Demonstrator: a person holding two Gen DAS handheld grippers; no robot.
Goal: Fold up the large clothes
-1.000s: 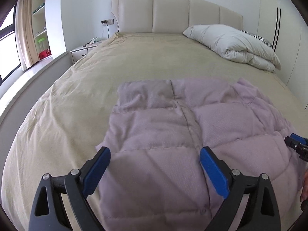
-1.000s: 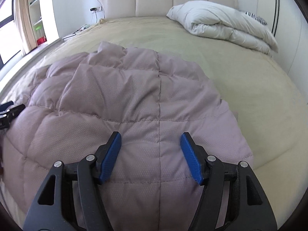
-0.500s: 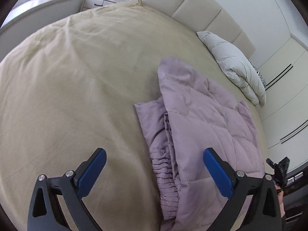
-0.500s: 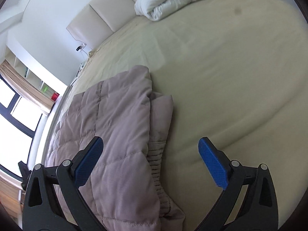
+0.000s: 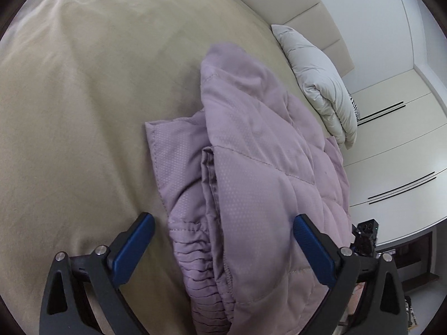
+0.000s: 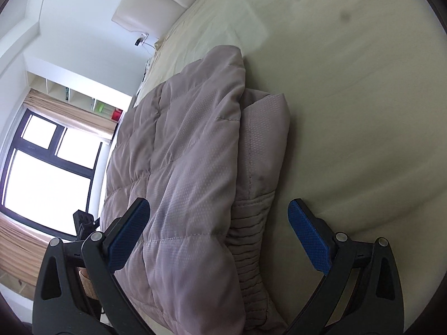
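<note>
**Jacket folded on the bed, both sets of jaws open at its ends**

A mauve quilted jacket [image 5: 268, 173] lies folded on the beige bed [image 5: 83, 97]. In the left wrist view its upper layer sits over a lower one, which sticks out to the left as a flat panel. A ribbed elastic cuff [image 5: 192, 259] shows at the near edge, under the top layer.

The left gripper [image 5: 223, 245] hangs over this near end with its jaws wide open. The blue pad on one side stands over bare bedding, the other over the padded top layer. Nothing is held between them. Whether the pads touch the cloth cannot be told.

In the right wrist view the jacket [image 6: 184, 150] runs away from the camera towards the window [image 6: 42, 173]. The ribbed cuff [image 6: 251, 240] lies at the near right edge, beside the bare bed [image 6: 349, 97]. The right gripper [image 6: 219, 240] also has its jaws spread wide and grips nothing. One pad is over the quilted top, the other over the bedding just beside the cuff.

A white duvet [image 5: 321, 83] lies bundled at the headboard [image 5: 293, 14], apart from the jacket. Each view shows the other gripper small at the far end of the jacket.
</note>
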